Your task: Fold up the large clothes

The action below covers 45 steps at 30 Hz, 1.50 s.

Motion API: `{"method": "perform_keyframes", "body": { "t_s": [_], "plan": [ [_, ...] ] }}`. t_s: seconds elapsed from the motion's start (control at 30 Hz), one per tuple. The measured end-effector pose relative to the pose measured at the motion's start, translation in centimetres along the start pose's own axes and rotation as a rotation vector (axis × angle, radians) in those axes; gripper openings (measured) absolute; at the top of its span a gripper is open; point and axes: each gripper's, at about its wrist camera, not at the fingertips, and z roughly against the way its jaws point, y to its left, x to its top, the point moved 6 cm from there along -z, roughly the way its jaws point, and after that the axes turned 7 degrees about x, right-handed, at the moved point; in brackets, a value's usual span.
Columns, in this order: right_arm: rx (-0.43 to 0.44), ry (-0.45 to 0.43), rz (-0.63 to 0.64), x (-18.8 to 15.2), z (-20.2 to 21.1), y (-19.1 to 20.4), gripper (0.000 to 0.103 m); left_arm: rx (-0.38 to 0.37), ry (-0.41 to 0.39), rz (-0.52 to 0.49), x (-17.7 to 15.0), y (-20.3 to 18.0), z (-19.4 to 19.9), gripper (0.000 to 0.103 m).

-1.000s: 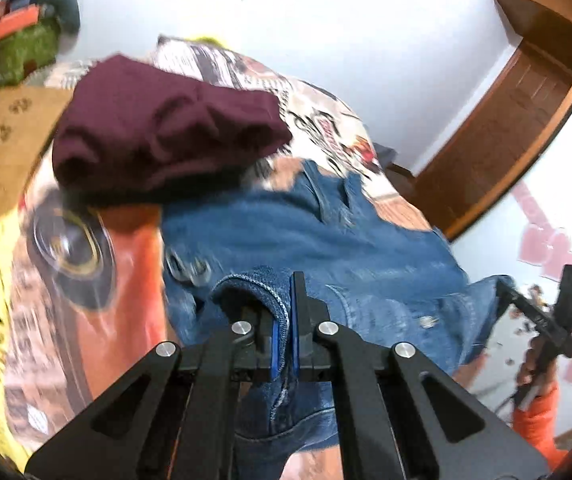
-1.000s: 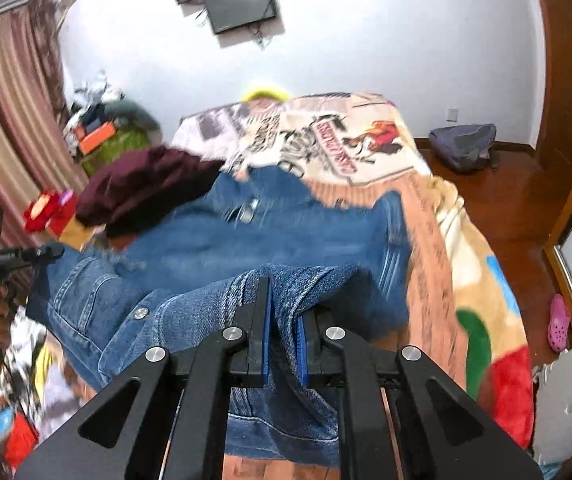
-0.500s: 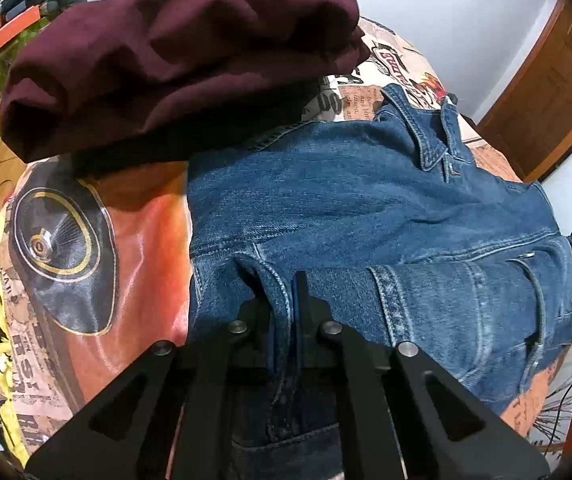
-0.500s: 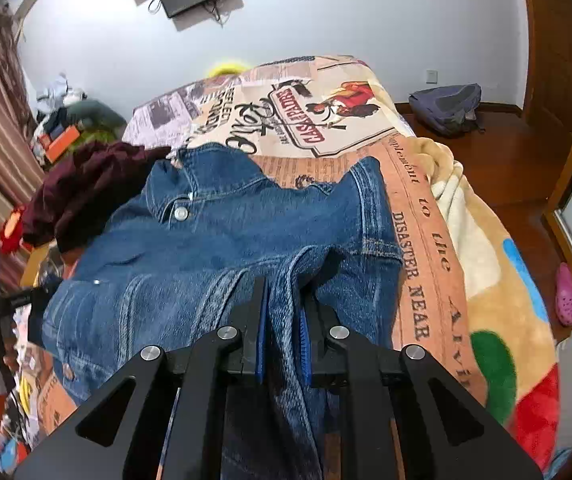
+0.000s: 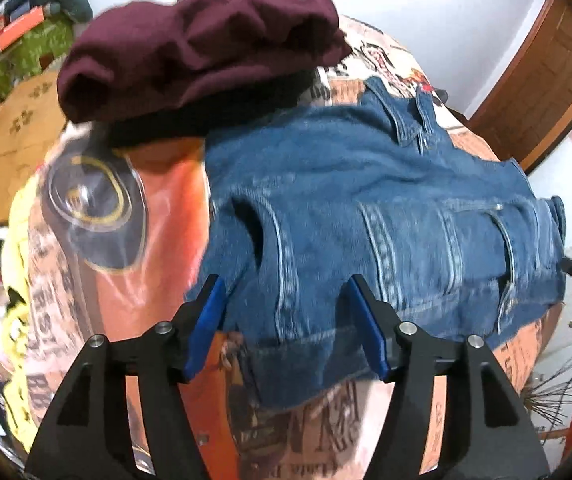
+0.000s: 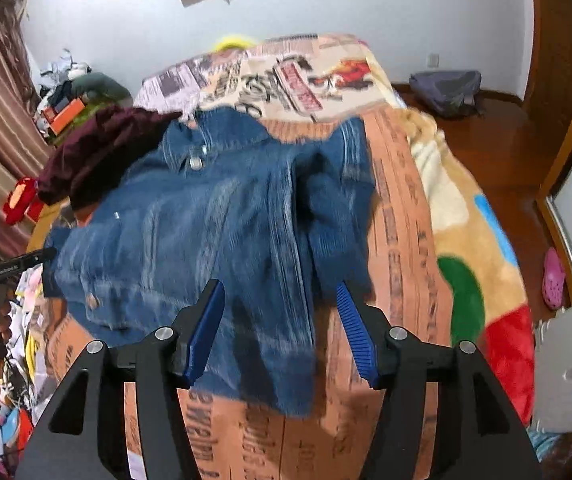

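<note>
A blue denim jacket (image 5: pixel 365 208) lies spread on the printed bed cover (image 5: pixel 158 240), collar toward the far end. It also shows in the right wrist view (image 6: pixel 214 232). My left gripper (image 5: pixel 286 292) is open and empty, its blue pads (image 5: pixel 206 328) straddling the jacket's near left hem. My right gripper (image 6: pixel 280 296) is open and empty just above the jacket's near right hem, beside a folded sleeve (image 6: pixel 337 208).
A folded maroon garment (image 5: pixel 190 48) lies on the bed beyond the jacket's left side, also in the right wrist view (image 6: pixel 98 148). The bed edge drops to a wooden floor (image 6: pixel 525 168) on the right. A grey bag (image 6: pixel 445 88) lies on the floor; clutter (image 6: pixel 70 96) sits left.
Both grippers were shut on the jacket's hem and carried it toward the far end. Now both have opened, let the jacket drop flat and drawn back a little.
</note>
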Motion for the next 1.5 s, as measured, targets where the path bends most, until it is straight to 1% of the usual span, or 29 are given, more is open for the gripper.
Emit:
{"method": "perform_keyframes", "body": {
  "t_s": [0.03,0.1,0.17,0.23,0.27,0.3,0.37,0.43,0.5,0.53,0.6,0.63,0.7,0.77,0.8,0.9,0.97,1.03,1.13,1.17,1.23,1.33,1.37,1.4,1.43,1.5],
  "plan": [
    [0.006,0.011,-0.014,-0.4,-0.5,-0.2,0.054,-0.018,0.012,0.018,-0.5,0.1,-0.2,0.062],
    [0.035,0.024,-0.052,-1.0,-1.1,-0.2,0.054,-0.052,0.037,0.068,-1.5,0.3,-0.9,0.066],
    [0.059,0.017,-0.101,-1.5,-1.3,-0.2,0.056,-0.086,0.050,0.102,-2.3,0.5,-1.5,0.067],
    [0.068,-0.012,-0.098,-1.5,-1.1,0.4,0.057,-0.121,0.054,0.137,-2.4,0.6,-1.7,0.067],
    [0.065,-0.014,-0.089,-1.5,-1.2,0.7,0.057,-0.153,0.065,0.162,-2.4,0.7,-1.9,0.068],
    [0.052,-0.017,-0.081,-1.6,-1.2,0.9,0.057,-0.164,0.069,0.172,-2.4,0.6,-1.9,0.068],
    [0.034,-0.017,-0.061,-1.6,-1.3,1.3,0.057,-0.177,0.079,0.167,-2.5,0.6,-2.0,0.068],
    [0.025,-0.001,-0.043,-1.8,-1.3,1.7,0.052,-0.188,0.089,0.132,-2.8,0.2,-1.8,0.067],
    [0.060,0.000,-0.049,-2.1,-1.0,2.1,0.030,-0.188,0.074,0.098,-3.2,0.0,-1.2,0.059],
    [0.085,-0.001,-0.051,-2.3,-0.8,2.5,0.027,-0.179,0.067,0.081,-3.6,-0.1,-0.9,0.056],
    [0.090,-0.018,-0.036,-2.4,-0.4,3.2,0.020,-0.165,0.063,0.065,-4.1,-0.2,-0.6,0.040],
    [0.088,-0.024,-0.023,-2.5,-0.2,3.6,0.019,-0.174,0.068,0.067,-4.2,-0.1,-0.5,0.036],
    [0.103,-0.022,-0.006,-2.4,0.0,4.2,0.012,-0.203,0.074,0.077,-4.3,-0.1,0.0,0.023],
    [0.126,-0.018,0.033,-2.0,0.5,5.3,0.012,-0.230,0.062,0.084,-4.0,-0.3,1.0,0.015],
    [0.138,-0.020,0.052,-1.8,0.8,5.9,0.012,-0.239,0.047,0.071,-3.7,-0.6,1.8,0.014],
    [0.161,-0.040,0.089,-1.0,1.6,7.1,0.012,-0.226,-0.015,0.010,-2.4,-1.7,4.0,0.014],
    [0.164,-0.063,0.105,0.0,1.9,7.4,0.012,-0.251,-0.057,-0.006,-0.9,-2.4,5.5,0.013],
    [0.159,-0.088,0.118,1.5,2.1,7.5,0.011,-0.276,-0.085,-0.004,0.6,-2.6,6.3,0.012],
    [0.149,-0.123,0.138,3.9,2.3,7.5,0.011,-0.317,-0.116,0.016,4.1,-3.0,6.9,0.012],
    [0.136,-0.138,0.145,4.7,2.4,7.5,0.011,-0.316,-0.128,0.019,5.1,-3.0,6.8,0.012],
    [0.117,-0.171,0.151,6.5,2.6,7.2,0.010,-0.299,-0.153,0.027,7.6,-2.9,6.4,0.012],
    [0.085,-0.222,0.118,10.1,2.2,5.7,0.010,-0.285,-0.161,0.058,10.3,-2.3,5.0,0.012],
    [0.072,-0.231,0.100,11.0,1.8,5.2,0.010,-0.257,-0.164,0.075,11.3,-1.8,3.9,0.012],
    [0.062,-0.232,0.078,12.0,1.1,4.4,0.010,-0.229,-0.166,0.081,11.6,-1.4,3.4,0.012],
    [0.049,-0.226,0.061,12.6,0.2,3.6,0.010,-0.184,-0.166,0.084,12.2,-1.1,2.1,0.012],
    [0.033,-0.204,0.020,13.6,-2.1,2.0,0.010,-0.138,-0.159,0.092,12.9,-0.5,-0.1,0.013]
  ]
}}
